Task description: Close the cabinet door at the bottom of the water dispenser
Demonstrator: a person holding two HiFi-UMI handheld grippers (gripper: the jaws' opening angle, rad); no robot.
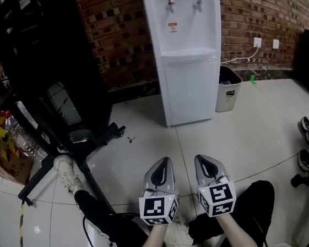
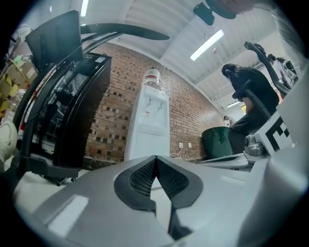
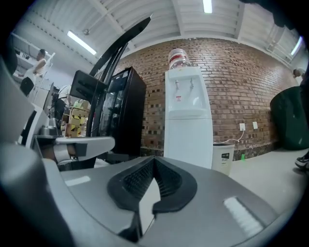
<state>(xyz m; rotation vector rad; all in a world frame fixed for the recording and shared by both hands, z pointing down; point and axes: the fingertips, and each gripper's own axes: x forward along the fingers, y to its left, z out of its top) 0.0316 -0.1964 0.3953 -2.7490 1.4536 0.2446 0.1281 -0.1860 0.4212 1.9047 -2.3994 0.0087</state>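
Brick wall (image 1: 117, 36), rough and dark red with pale mortar, backs a floor (image 1: 145, 143) of large glossy pale tiles that mirror the lights. Against the wall stands the water dispenser (image 1: 186, 50), a tall white box with a smooth hard skin and softly rounded edges. Its cabinet door (image 1: 191, 91) is the flat lower front panel. From here it looks flush with the body, with no gap or shadow along its edges, so the closing seems done or barely needed. At the left a black machine frame (image 1: 44, 77) of curved tubing leans over the floor. A small grey waste bin (image 1: 228, 88) sits just beside the dispenser on the other side.

Both tools are held low over the person's knees, well apart from the dispenser. The left gripper (image 1: 163, 166) and the right gripper (image 1: 204, 161) each have their jaws together with nothing between them, and the ribbed black pads (image 2: 140, 176) meet at the tip.

If the door does need seating, a closed tip makes a good blunt pusher. I would come in square to the panel, press low on the free edge away from the hinge, and push gently. The slick face gives the tip little bite, and a light cabinet could rock on polished tile. Which side carries the hinge I cannot tell.

Smallest are a small tap (image 1: 170, 3), a second tap (image 1: 199, 2), a label (image 1: 172, 28) under them and white wall sockets (image 1: 257, 42).
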